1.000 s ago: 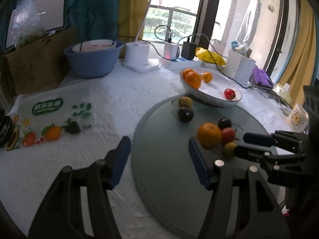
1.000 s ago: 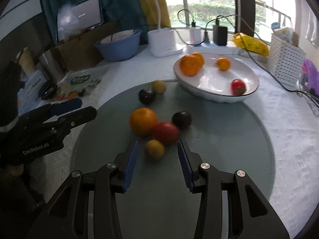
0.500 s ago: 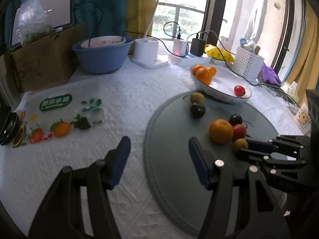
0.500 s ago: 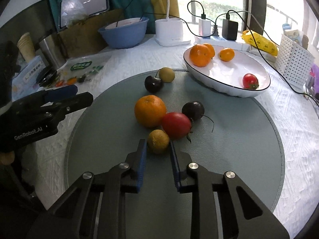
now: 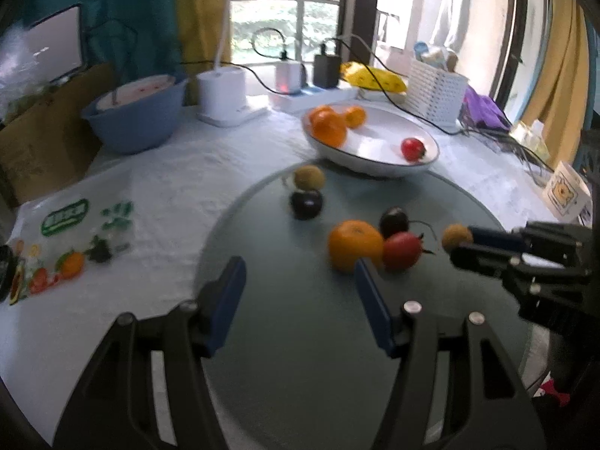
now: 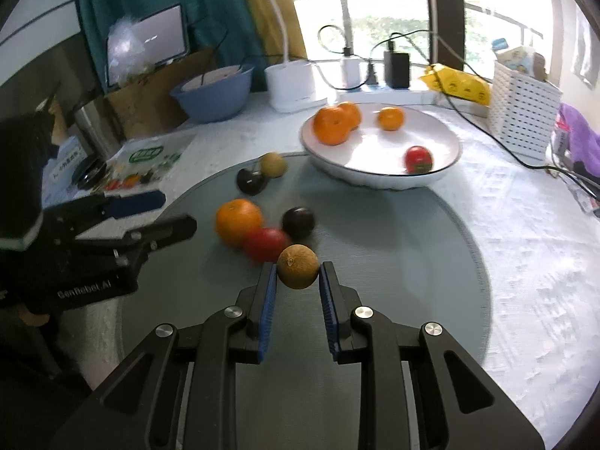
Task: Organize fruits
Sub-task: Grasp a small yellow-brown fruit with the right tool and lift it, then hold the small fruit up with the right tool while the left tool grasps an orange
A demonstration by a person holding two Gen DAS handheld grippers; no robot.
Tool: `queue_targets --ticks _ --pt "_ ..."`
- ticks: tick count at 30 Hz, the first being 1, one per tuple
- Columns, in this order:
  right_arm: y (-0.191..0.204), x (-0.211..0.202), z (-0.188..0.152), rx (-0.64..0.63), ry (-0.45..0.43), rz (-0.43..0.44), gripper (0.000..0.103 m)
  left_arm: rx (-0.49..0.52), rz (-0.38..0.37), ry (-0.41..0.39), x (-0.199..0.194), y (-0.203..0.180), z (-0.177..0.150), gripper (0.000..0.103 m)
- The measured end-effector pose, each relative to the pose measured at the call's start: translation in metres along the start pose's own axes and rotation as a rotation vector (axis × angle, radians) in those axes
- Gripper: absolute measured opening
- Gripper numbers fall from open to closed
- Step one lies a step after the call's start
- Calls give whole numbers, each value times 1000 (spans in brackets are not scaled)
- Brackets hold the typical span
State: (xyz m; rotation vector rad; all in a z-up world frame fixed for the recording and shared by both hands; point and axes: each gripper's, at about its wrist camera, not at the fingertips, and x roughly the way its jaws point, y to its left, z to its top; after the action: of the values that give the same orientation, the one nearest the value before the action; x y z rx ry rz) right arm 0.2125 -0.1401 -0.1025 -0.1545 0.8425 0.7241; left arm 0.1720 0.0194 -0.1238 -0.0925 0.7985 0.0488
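Observation:
My right gripper [image 6: 297, 273] is shut on a small brown-yellow fruit [image 6: 297, 266] and holds it a little above the grey round mat [image 6: 393, 262]; it shows in the left wrist view too [image 5: 456, 237]. On the mat lie an orange [image 6: 239, 222], a red tomato [image 6: 267, 244], a dark plum [image 6: 298, 222], another dark plum [image 6: 250, 181] and a brown-yellow fruit [image 6: 273, 164]. The white bowl [image 6: 442, 165] holds three oranges and a tomato [image 6: 418, 158]. My left gripper [image 5: 300, 288] is open and empty over the mat's near left part.
A blue basin [image 5: 135, 120], a white lamp base [image 5: 223, 95], chargers with cables and a white basket [image 5: 435, 90] stand at the back. A printed plastic bag [image 5: 71, 240] lies left of the mat. A cardboard box [image 5: 41, 142] stands far left.
My right gripper closed on the small brown-yellow fruit and lifted it off the mat, up and right of the tomato. The left gripper stayed open and shifted slightly.

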Motion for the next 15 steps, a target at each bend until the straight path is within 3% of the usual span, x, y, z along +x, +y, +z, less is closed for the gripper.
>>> queue_targets --ticks 8,15 --pt "-28 -4 2 33 -18 -24 25 15 -17 66 21 -13 3 62" --pt "-40 0 2 52 -11 -53 25 64 -49 69 28 -22 11 62"
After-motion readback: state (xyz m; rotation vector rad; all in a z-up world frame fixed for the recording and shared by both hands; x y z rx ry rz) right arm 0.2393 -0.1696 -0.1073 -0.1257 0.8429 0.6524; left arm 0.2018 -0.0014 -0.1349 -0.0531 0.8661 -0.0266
